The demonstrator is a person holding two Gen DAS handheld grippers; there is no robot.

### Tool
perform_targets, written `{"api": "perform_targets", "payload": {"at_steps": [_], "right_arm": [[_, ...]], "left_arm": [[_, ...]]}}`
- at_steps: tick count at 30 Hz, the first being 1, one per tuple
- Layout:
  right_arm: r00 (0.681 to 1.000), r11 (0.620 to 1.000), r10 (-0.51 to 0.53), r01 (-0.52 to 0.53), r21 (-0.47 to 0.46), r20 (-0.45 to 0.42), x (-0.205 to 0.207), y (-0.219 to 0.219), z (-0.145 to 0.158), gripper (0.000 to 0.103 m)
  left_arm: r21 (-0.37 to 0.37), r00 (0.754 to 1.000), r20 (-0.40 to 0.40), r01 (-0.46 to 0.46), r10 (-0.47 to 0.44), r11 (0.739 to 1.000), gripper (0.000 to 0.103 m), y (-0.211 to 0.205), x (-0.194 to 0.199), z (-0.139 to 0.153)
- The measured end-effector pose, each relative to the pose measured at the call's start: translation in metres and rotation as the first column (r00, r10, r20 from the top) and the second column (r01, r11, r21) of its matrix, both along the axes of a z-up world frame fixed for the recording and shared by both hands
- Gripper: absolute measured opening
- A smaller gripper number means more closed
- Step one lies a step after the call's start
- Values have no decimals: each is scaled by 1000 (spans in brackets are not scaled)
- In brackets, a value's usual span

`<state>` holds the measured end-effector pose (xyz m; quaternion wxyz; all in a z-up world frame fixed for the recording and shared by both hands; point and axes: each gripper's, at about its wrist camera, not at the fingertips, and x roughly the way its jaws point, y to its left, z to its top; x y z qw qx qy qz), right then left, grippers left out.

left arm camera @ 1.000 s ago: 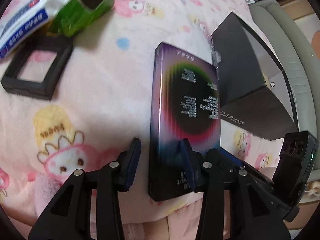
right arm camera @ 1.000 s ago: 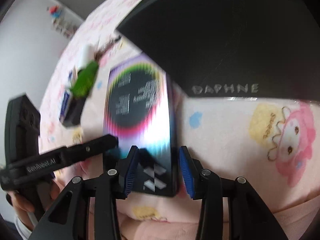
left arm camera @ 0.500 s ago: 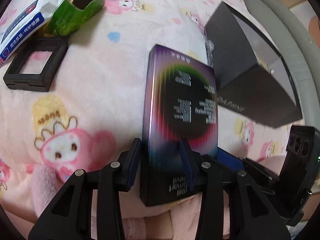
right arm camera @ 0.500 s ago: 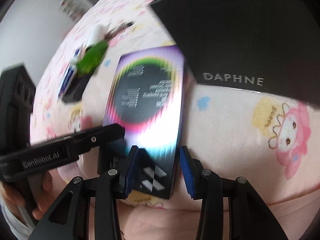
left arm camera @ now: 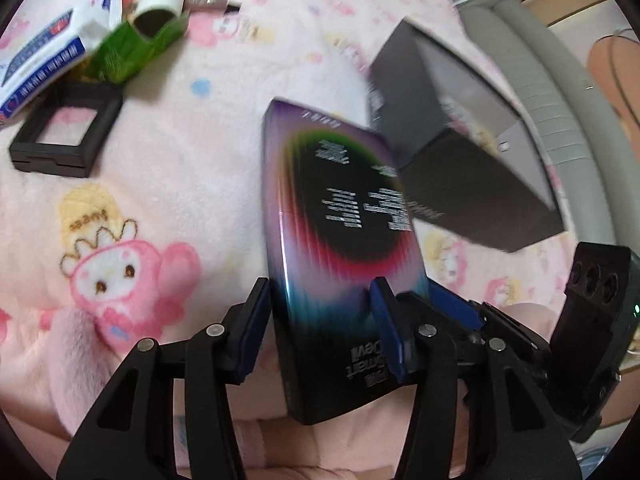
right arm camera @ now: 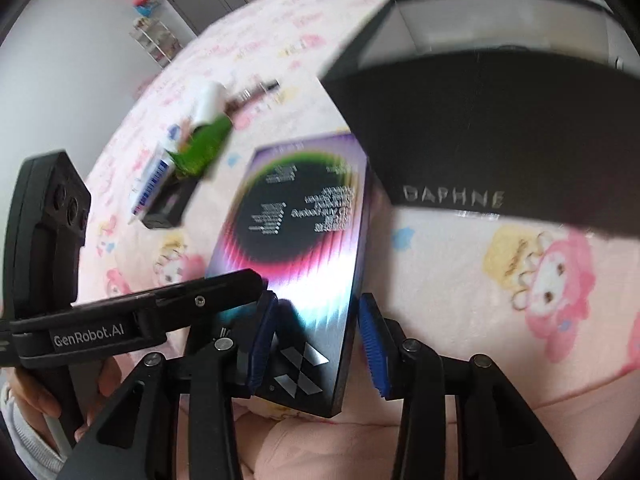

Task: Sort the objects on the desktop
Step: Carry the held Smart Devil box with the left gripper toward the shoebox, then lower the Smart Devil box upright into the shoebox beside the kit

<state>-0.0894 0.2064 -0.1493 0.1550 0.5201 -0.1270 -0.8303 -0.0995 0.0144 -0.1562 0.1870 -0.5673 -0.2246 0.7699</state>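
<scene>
A flat iridescent purple box with a black circle lies just beside a large open black "DAPHNE" box on the pink cartoon-print blanket. The right gripper jaws clamp its near end; the left gripper jaws have just been opening around it — farther off, a black square frame and green packet.

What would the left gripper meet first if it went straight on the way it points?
Probably the colourful box, already between the left gripper's jaws, which have just been opening.
</scene>
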Motion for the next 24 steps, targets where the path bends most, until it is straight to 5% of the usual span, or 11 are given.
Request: {"api": "perform_targets", "payload": {"at_steps": [14, 18, 24], "right_arm": [[990, 990, 22, -40, -132, -141, 25, 8, 74, 36], [975, 991, 37, -64, -114, -220, 28, 11, 89, 36], [974, 991, 11, -41, -130, -228, 23, 23, 97, 36]], "left_arm": [[-10, 982, -187, -8, 5, 1000, 51, -6, 34, 97], [-7, 977, -212, 10, -12, 1000, 50, -1, 35, 107], [46, 977, -214, 14, -4, 999, 51, 7, 25, 111]]}}
